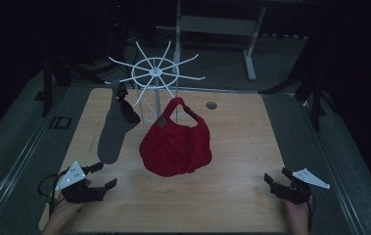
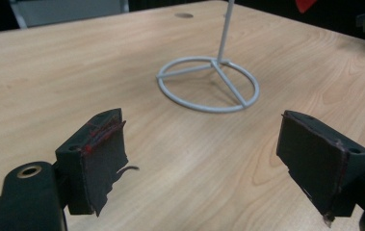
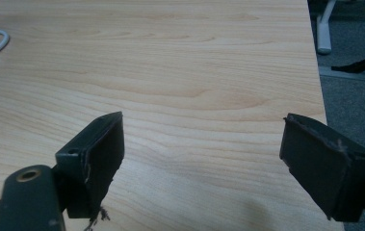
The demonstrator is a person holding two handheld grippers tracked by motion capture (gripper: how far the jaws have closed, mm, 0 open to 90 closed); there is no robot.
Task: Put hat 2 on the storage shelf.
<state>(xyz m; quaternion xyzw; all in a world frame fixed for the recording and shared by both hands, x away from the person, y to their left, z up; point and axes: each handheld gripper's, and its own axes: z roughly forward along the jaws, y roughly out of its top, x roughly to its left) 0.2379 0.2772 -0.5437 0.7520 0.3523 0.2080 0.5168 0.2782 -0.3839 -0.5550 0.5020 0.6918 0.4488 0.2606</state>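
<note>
A white wire rack (image 1: 155, 73) with spokes stands at the back of the wooden table (image 1: 232, 142). From it hang a red cap (image 1: 175, 144) and a grey cap (image 1: 112, 132). My left gripper (image 1: 104, 176) rests open near the table's front left corner, nothing between its jaws. In the left gripper view the rack's ring base (image 2: 208, 84) lies ahead of the open gripper (image 2: 209, 159). My right gripper (image 1: 276, 177) is open at the front right corner. In the right gripper view its empty gripper (image 3: 202, 154) faces bare wood.
A small round hole (image 1: 211, 105) sits in the table's far right part. A metal frame leg (image 1: 250, 49) stands on the floor behind the table. The table's right edge (image 3: 317, 72) runs close to my right gripper.
</note>
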